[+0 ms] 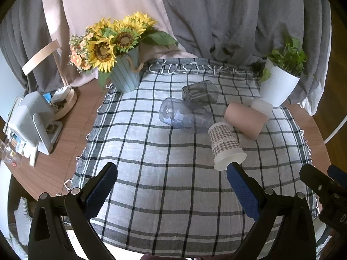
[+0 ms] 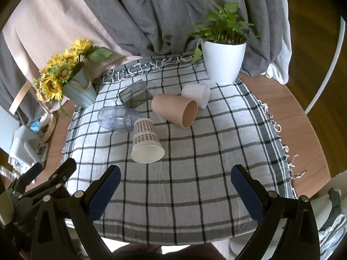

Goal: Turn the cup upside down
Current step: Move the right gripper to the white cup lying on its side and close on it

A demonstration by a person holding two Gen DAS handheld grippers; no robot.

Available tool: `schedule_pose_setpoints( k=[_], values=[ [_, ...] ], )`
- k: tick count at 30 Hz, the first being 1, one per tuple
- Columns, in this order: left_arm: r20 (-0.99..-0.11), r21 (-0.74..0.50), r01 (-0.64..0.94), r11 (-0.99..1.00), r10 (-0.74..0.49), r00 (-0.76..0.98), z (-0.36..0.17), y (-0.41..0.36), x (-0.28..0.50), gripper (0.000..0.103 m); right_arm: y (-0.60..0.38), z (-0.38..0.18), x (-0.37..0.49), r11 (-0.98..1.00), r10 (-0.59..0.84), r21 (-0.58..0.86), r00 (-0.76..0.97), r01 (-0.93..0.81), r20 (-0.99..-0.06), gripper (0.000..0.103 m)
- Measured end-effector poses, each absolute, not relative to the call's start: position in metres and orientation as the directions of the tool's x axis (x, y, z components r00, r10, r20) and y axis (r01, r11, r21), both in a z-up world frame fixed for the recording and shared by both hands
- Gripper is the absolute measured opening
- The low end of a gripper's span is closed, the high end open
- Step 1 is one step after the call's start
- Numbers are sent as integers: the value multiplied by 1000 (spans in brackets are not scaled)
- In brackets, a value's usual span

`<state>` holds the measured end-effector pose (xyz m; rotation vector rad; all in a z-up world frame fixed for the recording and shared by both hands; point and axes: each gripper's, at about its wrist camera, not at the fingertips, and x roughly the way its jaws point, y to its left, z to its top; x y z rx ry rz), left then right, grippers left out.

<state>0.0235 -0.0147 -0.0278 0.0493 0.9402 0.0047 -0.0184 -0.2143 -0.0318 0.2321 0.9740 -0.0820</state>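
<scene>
Several cups lie on their sides on a checked cloth. A plaid paper cup lies nearest, mouth toward me; it also shows in the left wrist view. Behind it lie a clear bluish plastic cup, a smoky grey glass, a pink cup and a white cup. My left gripper is open and empty above the cloth's near part, left of the plaid cup. My right gripper is open and empty, just in front of the plaid cup.
A sunflower pot stands at the cloth's back left. A white pot with a green plant stands at the back right. Grey and pink curtains hang behind. A white device and clutter sit on the wooden table's left side.
</scene>
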Motion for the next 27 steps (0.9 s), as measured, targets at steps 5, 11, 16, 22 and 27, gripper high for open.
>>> schedule_pose_setpoints(
  k=[5, 11, 16, 22, 27],
  values=[
    [-835, 13, -42, 999, 34, 549, -33, -26, 40, 103, -229, -40, 5, 975, 63, 164, 518, 151, -853, 102],
    [-867, -17, -134, 991, 52, 496, -46, -47, 61, 103, -252, -45, 40, 985, 64, 133, 489, 107, -870, 102],
    [-877, -21, -226, 974, 91, 473, -54, -62, 75, 103, -264, -47, 80, 995, 86, 95, 452, -3, -888, 102],
    [-895, -17, -344, 939, 139, 424, -64, -72, 89, 103, -279, -53, 120, 996, 77, 49, 406, -78, -911, 102],
    [-907, -14, -400, 916, 157, 390, -70, -83, 103, 103, -282, -53, 151, 986, 69, 6, 377, -165, -924, 102]
  ],
)
